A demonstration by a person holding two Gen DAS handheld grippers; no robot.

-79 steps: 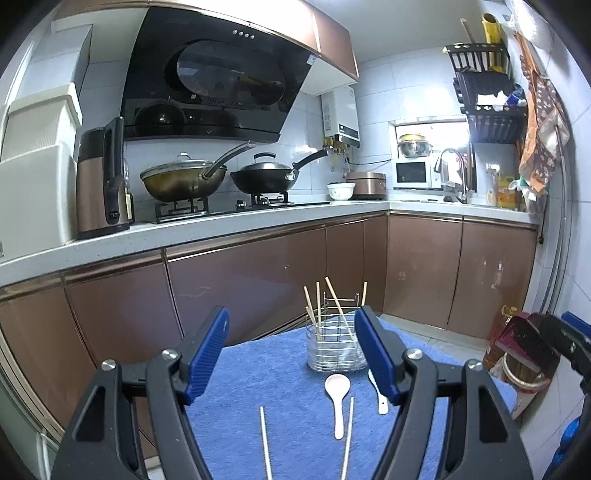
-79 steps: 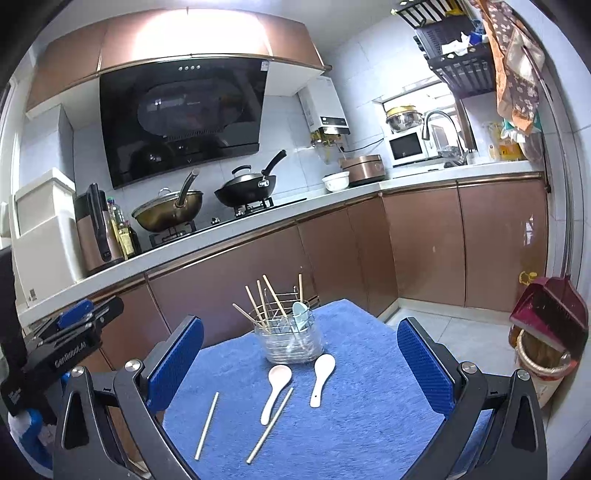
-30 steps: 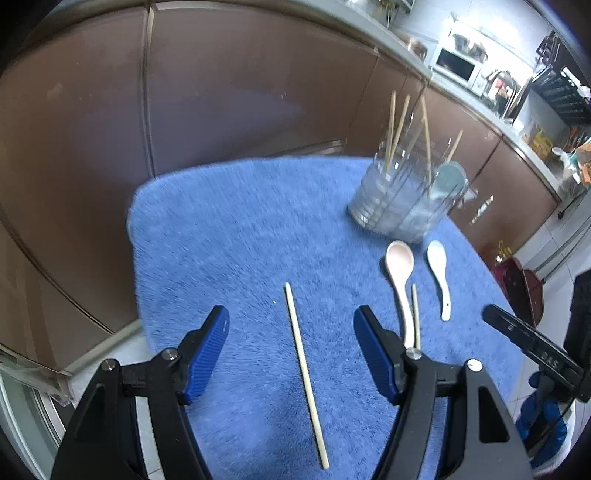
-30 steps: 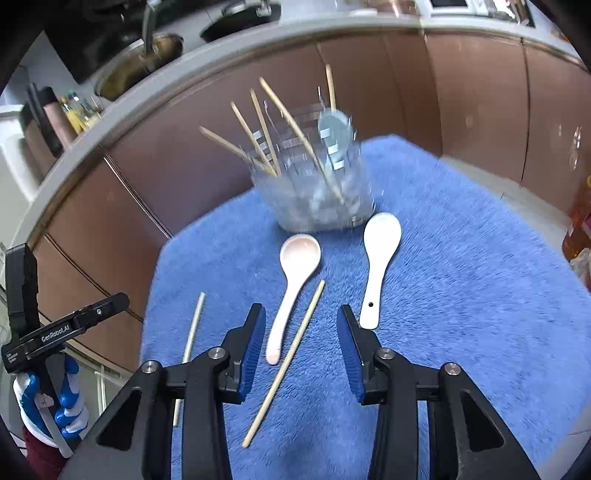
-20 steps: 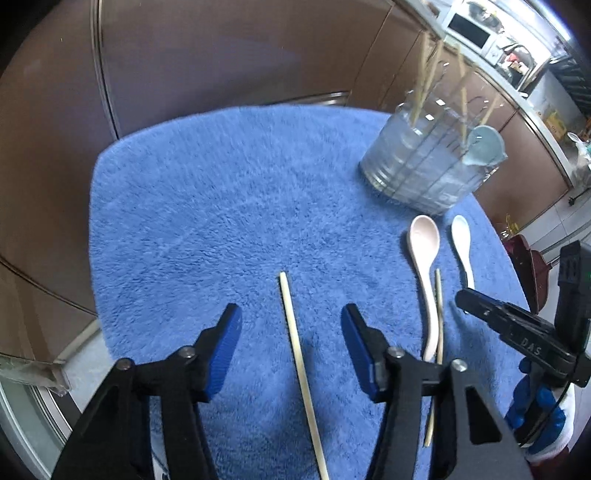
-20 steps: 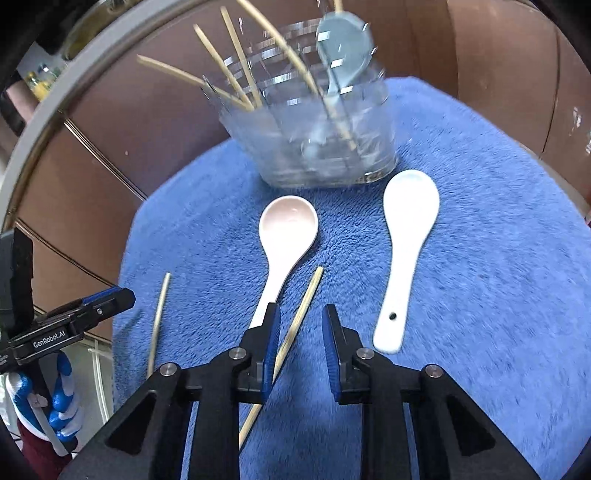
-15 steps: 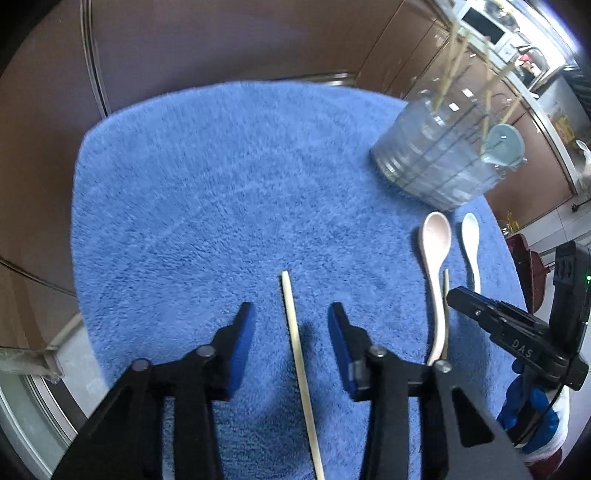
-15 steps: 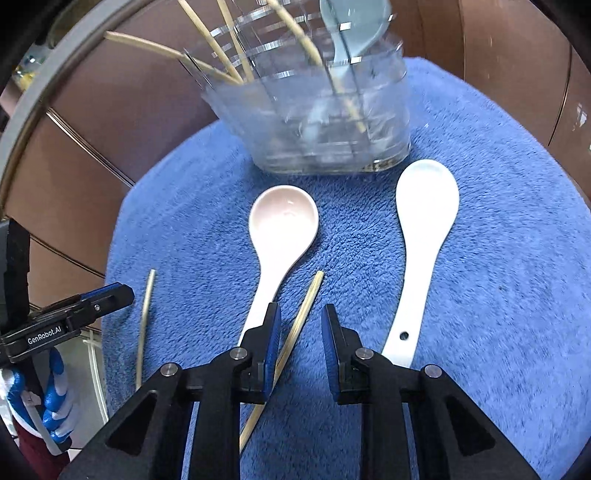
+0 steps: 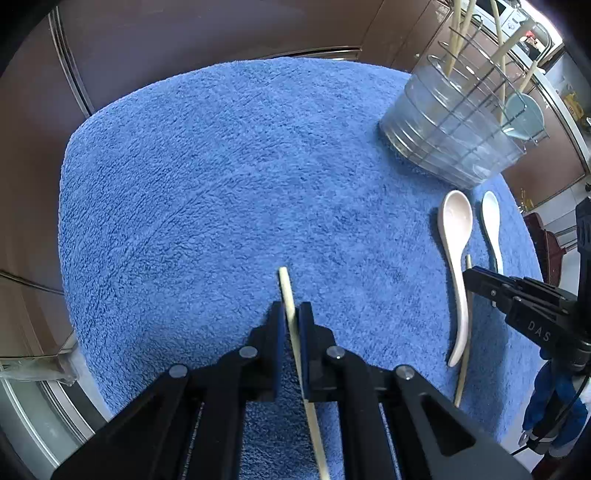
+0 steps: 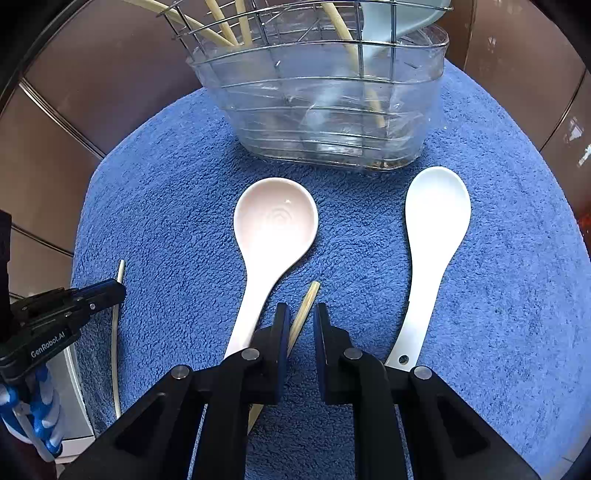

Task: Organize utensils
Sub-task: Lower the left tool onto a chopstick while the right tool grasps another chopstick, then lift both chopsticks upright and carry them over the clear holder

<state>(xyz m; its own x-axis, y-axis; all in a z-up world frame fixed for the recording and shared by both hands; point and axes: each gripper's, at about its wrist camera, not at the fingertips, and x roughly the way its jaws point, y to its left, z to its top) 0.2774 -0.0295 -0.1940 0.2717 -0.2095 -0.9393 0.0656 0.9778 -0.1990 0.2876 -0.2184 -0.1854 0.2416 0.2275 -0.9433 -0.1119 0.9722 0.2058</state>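
Note:
My left gripper [image 9: 291,314] is shut on a wooden chopstick [image 9: 286,286] that lies on the blue towel [image 9: 221,184]. My right gripper [image 10: 299,317] is nearly shut around a second chopstick [image 10: 308,299], with a small gap still on its right side. That chopstick lies between a pale pink spoon [image 10: 275,225] and a white spoon [image 10: 436,214]. A clear wire utensil holder [image 10: 332,103] stands behind them, with several chopsticks and a pale blue spoon [image 9: 524,114] in it.
Brown cabinet doors [image 9: 221,33] stand behind the towel-covered table. The towel's edge drops off on the left [image 9: 64,229]. The other gripper shows in each wrist view [image 10: 66,306], [image 9: 517,295].
Both grippers have dropped to the towel and closed in: the left one has shut on its chopstick, the right one has narrowed around the other chopstick.

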